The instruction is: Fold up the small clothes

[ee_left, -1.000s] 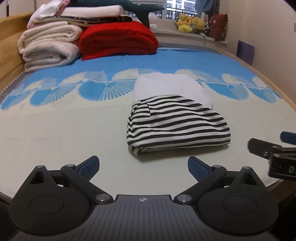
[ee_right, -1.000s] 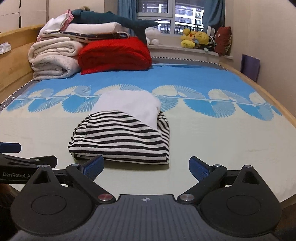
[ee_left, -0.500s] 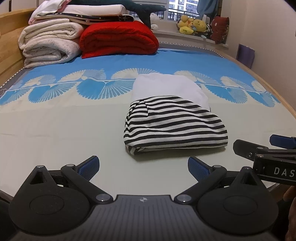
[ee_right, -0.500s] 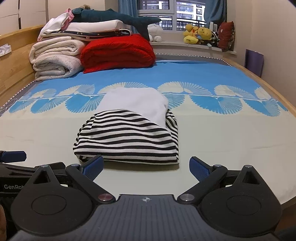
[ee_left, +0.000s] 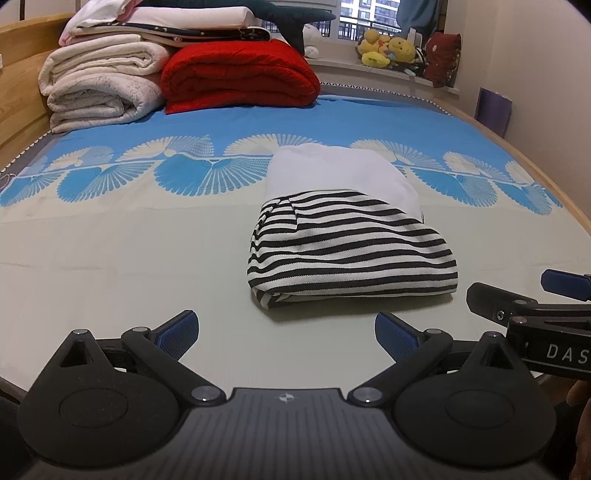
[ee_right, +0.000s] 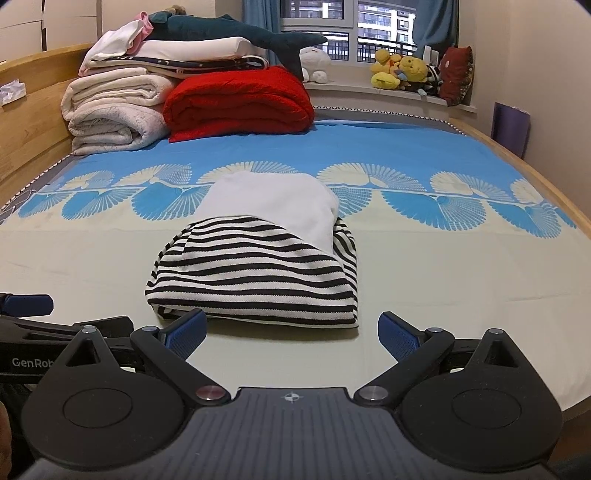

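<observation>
One folded black-and-white striped knit garment (ee_left: 351, 254) lies near the middle of the bed, on the pale cream part of the smooth printed bedsheet (ee_left: 110, 258). It forms a soft, rounded rectangular bundle, and a plain white cloth panel (ee_left: 332, 173) lies over its far half, towards the blue fan-patterned band of the sheet.

The left gripper (ee_left: 286, 330), matte black plastic with ribbed blue fingertip pads (ee_left: 177, 332), is held low and level just short of the garment's near edge. Its jaws are spread wide and hold nothing. The right gripper (ee_right: 291, 330), of the same make, sits alongside in a matching pose, fingers parted and empty, with its left pad (ee_right: 186, 334) close to the garment's near left corner; contact cannot be confirmed. Each tool shows in the other's view at the frame edge.

At the head of the bed:
- One thick red quilted blanket (ee_right: 240, 103), folded.
- Two rolled cream fleecy blankets (ee_right: 114, 110), stacked.
- A pile of flat folded linens (ee_right: 177, 55) above them.
- One dark teal plush shark (ee_right: 236, 35) on top.

Several yellow plush toys (ee_right: 399, 72) stand on the window ledge.
</observation>
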A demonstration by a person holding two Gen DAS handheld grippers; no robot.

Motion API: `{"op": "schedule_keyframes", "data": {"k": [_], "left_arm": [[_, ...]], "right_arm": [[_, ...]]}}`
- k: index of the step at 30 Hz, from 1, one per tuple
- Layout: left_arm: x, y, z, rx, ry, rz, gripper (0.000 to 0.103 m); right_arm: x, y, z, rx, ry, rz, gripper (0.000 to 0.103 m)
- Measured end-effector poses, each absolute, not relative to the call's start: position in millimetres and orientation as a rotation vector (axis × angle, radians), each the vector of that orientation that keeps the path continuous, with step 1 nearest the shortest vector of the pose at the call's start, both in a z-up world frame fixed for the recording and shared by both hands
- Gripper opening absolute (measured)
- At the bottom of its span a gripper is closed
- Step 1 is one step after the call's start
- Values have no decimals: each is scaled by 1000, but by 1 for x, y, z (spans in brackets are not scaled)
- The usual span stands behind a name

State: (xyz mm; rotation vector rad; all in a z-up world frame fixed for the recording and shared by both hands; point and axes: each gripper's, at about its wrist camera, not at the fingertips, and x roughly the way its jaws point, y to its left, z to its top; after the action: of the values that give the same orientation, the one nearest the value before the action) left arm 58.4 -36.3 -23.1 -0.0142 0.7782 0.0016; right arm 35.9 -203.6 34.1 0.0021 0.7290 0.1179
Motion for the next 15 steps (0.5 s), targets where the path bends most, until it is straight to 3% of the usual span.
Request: {"op": "schedule_keyframes", "data": {"k": [15], "left_arm": [[59,-34,-22,-19,781,-1,102]], "right_arm": [[36,-203,34,5,730,118,99]]}}
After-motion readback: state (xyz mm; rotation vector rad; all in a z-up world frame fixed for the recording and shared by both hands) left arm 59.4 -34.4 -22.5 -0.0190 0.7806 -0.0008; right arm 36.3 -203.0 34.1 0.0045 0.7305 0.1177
